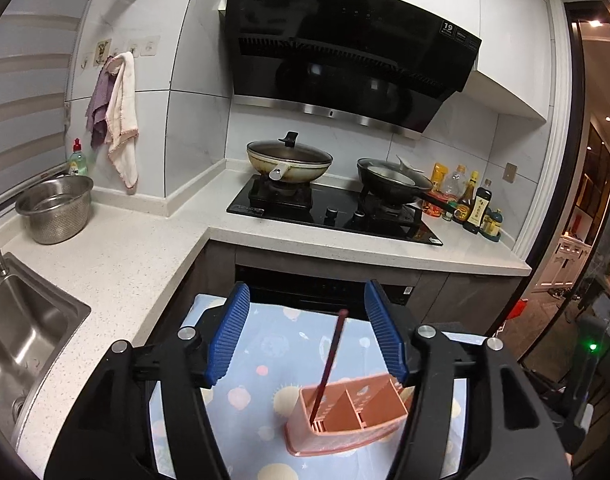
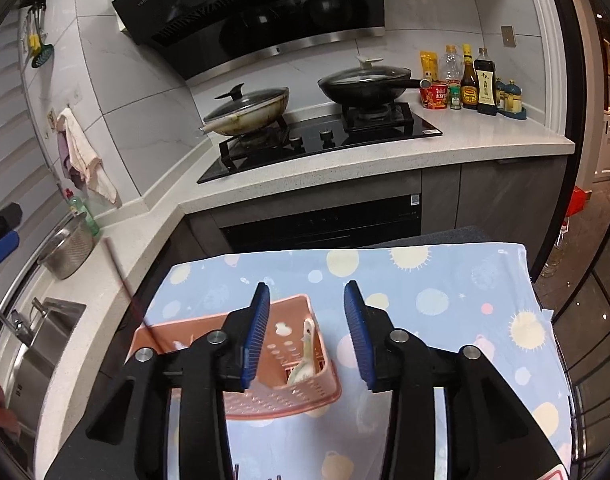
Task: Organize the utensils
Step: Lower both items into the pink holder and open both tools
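Now both grippers' fingers stand spread, empty; chopstick (image 1: 329, 364) leans in pink caddy (image 1: 345, 420).

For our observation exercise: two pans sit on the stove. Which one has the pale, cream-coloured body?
The cream wok on the stove's left burner, with a dark lid; the frying pan on the right burner is black throughout.

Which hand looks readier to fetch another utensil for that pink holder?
Hard to call: both the left tool and right tool are open and empty over the pink holder. No loose utensil is clearly visible.
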### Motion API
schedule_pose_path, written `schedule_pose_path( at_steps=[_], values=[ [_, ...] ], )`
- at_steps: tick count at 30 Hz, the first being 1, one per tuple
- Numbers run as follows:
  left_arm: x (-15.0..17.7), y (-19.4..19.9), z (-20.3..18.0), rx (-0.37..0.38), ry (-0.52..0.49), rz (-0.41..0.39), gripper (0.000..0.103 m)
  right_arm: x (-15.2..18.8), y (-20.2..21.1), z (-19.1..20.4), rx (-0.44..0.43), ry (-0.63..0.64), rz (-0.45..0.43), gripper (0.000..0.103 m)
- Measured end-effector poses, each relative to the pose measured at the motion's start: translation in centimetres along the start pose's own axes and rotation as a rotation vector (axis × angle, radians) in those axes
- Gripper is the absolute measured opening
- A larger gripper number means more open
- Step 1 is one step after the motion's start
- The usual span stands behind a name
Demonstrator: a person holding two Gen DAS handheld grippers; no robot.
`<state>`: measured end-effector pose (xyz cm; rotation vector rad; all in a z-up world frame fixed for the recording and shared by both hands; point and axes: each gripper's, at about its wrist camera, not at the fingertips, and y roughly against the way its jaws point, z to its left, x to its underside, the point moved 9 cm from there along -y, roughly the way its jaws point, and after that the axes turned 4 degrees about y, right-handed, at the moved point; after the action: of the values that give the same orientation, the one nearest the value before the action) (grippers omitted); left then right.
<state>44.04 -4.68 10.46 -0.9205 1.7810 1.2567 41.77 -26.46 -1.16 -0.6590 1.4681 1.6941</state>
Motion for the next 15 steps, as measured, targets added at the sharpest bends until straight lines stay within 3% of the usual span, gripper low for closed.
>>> schedule_pose_path(
  at_steps=[7, 15],
  values=[
    [4.9, 3.1, 1.4, -0.028, -0.018, 0.078, 0.058, 4.7, 5.0, 0.7, -0.004, 0.036, 0.027, 0.044],
    [15.3, 7.2, 4.1, -0.060, -0.001, 0.230, 0.062, 15.4, 9.9, 0.6, 0.017, 0.051, 0.144, 0.044]
  ],
)
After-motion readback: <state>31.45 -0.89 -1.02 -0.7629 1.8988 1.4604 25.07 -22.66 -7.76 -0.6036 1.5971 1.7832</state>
